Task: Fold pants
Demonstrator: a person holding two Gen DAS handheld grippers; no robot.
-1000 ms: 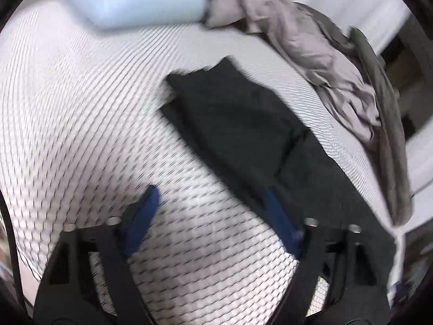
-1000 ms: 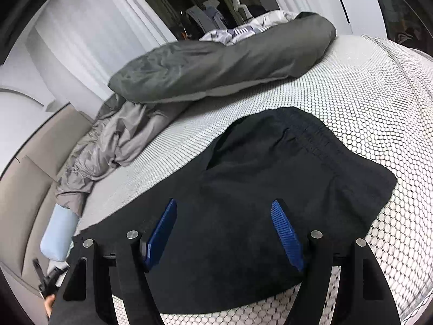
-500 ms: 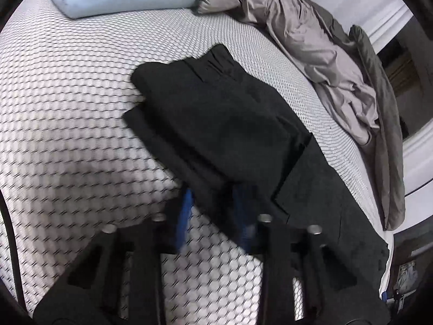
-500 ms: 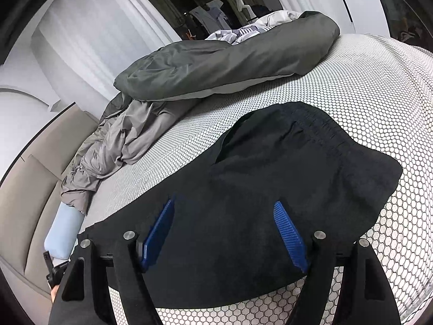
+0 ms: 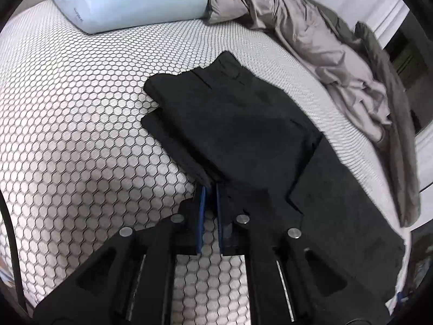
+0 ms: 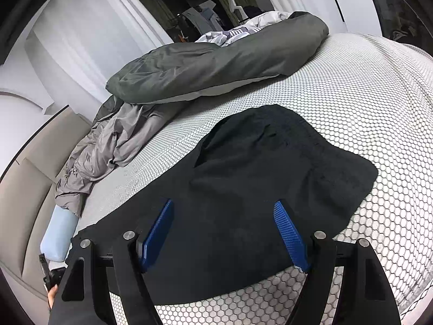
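While a pair of black pants lies spread across a bed's white, honeycomb-patterned mattress cover, the left gripper is clenched on the near edge of the folded leg section, its blue pads drawn almost together with the dark cloth pinched at their tips. How many layers sit in that pinch is hard to make out, since the fabric shows as near-solid black. The right gripper hovers released over the seat of the pants, its ribbed blue pads standing well apart with cloth below them but none pressed between. The elastic waistband end lies toward the far side of the right wrist view; seams and pockets are barely readable. A pale blue pillow rests at the bed's head, bearing a small line of printing too tiny to read. Beside it a crumpled grey duvet trails along the far edge, partly cut off by the lens rim. A dark green-grey pillow lies across the bed beyond the pants, hiding part of some striped bedding. A hand shows only as a sliver at the lower left corner.
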